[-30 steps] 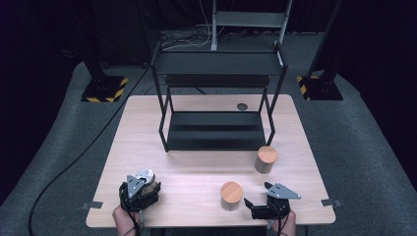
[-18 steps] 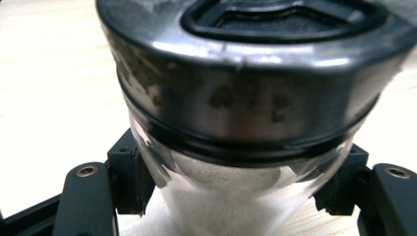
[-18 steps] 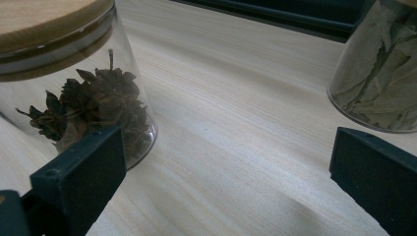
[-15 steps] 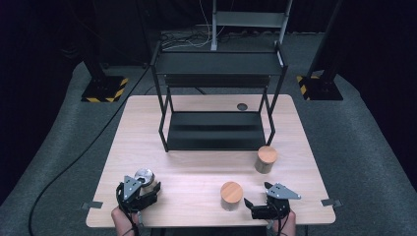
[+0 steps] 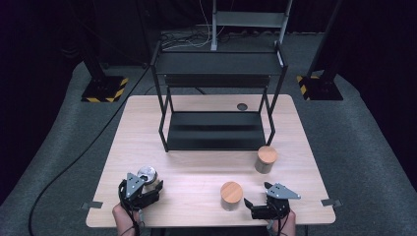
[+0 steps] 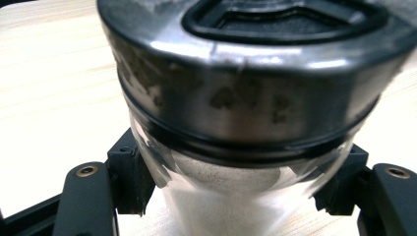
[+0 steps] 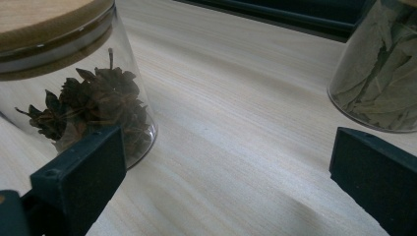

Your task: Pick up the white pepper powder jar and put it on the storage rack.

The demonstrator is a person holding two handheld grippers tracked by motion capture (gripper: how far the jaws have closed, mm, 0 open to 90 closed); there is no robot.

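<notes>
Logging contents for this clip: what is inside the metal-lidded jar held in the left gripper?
Through the clear wall of the jar, below the metal lid, a white, fine-looking fill shows. The lid and the black pads cover the rest.

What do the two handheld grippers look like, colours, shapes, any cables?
Both are black, blocky tools. The left gripper and the right gripper each carry a grey three-cornered plate on top. Seen up close, each has two flat, squarish black jaws on black arms fixed with small round screws. A thin dark cable trails from each toward the person's wrists. No sleeves show at the table edge.
</notes>
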